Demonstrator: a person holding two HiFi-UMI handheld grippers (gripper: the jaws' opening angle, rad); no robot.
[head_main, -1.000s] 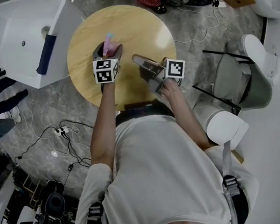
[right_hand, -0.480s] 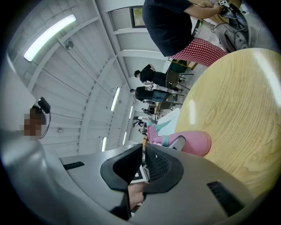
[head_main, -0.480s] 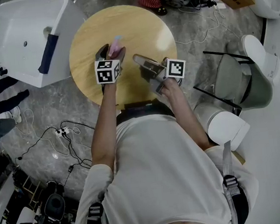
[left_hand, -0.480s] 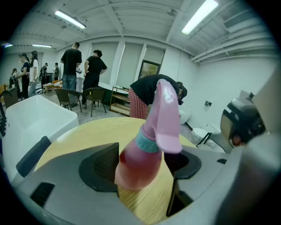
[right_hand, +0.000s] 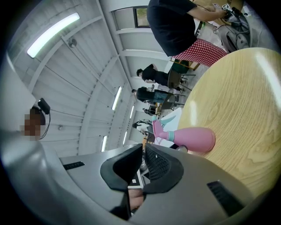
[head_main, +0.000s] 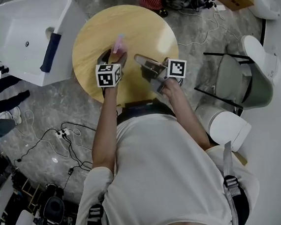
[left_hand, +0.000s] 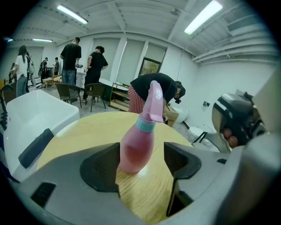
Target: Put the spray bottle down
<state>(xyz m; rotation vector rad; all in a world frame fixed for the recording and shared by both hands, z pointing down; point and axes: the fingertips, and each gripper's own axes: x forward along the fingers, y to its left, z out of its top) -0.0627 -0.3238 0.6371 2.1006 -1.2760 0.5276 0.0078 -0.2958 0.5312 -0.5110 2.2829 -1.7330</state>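
Round light-wood tabletop (head_main: pixel 142 25) under both tools. Pink plastic spray bottle (left_hand: pixel 137 147) standing base-down between left gripper (left_hand: pixel 141 160) jaws, spread apart, probably to free it. Right gripper (right_hand: pixel 143 163) pinched closed, empty, parked alongside.

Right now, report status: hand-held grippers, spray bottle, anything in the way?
Left hand-held gripper open, jaws either side of spray bottle. Right hand-held gripper shut, empty. Bottle standing on round table. Nothing seen in the way.
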